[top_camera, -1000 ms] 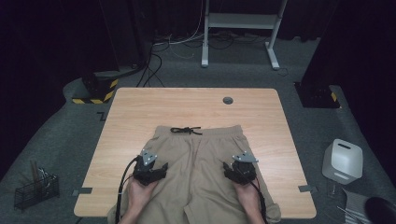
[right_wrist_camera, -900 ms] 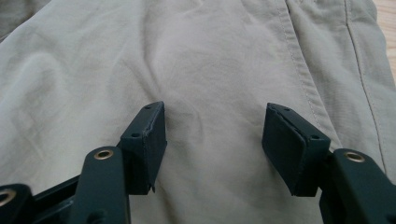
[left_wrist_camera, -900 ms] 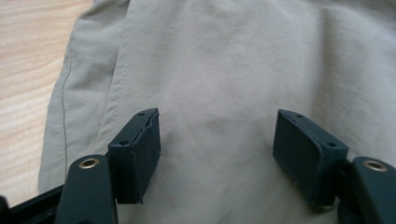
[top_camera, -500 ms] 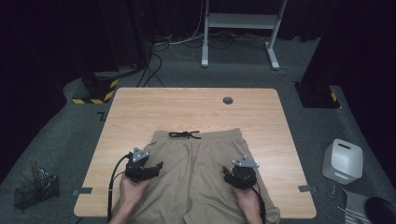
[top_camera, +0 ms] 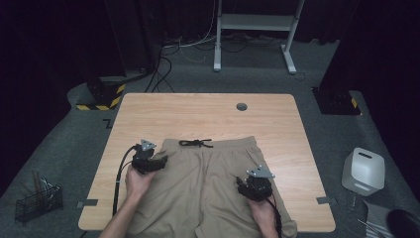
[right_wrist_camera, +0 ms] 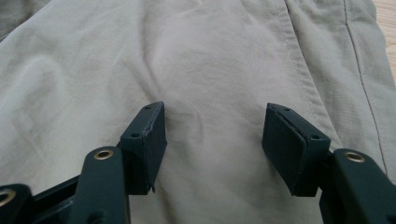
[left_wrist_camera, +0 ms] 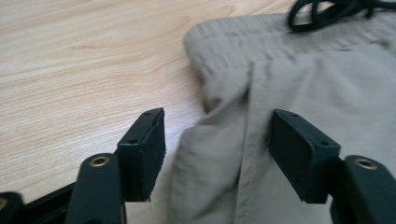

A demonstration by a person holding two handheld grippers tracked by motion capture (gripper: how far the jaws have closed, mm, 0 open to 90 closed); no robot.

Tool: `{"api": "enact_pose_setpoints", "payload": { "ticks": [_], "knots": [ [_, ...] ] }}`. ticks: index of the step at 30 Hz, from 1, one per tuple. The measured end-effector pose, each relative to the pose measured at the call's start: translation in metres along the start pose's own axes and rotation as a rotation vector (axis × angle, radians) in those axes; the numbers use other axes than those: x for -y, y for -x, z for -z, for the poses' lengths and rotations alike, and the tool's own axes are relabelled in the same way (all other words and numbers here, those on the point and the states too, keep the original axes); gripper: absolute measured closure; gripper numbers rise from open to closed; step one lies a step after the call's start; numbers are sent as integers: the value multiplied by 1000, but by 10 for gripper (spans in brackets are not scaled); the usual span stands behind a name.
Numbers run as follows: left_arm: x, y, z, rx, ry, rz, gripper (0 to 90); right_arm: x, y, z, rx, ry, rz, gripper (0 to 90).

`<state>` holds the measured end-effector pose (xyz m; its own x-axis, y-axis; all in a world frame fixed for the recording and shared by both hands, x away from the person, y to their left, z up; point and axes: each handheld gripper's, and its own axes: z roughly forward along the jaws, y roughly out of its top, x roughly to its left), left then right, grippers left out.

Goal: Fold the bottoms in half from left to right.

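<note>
Shorts (left_wrist_camera: 299, 70) side seam betw. left tool (left_wrist_camera: 217, 154) pads

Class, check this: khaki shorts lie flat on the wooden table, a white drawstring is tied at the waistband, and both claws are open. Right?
Not quite. The drawstring is black, not white, as the high view shows. The rest holds: the khaki shorts lie on the wooden table, and the left claw and right claw are open.

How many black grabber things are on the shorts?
2. The left gripper is at the shorts' left edge near the waistband; the right gripper is over the right leg.
</note>
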<state>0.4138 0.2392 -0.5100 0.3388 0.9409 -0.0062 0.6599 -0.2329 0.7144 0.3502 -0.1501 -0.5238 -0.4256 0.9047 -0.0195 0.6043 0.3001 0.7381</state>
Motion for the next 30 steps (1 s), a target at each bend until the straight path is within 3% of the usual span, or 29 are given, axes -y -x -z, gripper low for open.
{"api": "enact_pose_setpoints", "payload": {
  "ticks": [11, 15, 18, 25, 30],
  "knots": [
    [3, -7, -9, 9, -27, 9, 383, 0, 0, 0, 0, -2, 0, 399],
    [3, -9, -9, 16, -15, 5, 452, 0, 0, 0, 0, -2, 1, 399],
    [3, -10, -8, 36, -6, -9, 598, 0, 0, 0, 0, -1, 1, 399],
    [3, -10, -8, 71, -8, -14, 711, 0, 0, 0, 1, 0, 1, 399],
    [3, -13, -7, 114, -17, 6, 795, 0, 0, 0, 2, 1, 2, 398]
  ]
}}
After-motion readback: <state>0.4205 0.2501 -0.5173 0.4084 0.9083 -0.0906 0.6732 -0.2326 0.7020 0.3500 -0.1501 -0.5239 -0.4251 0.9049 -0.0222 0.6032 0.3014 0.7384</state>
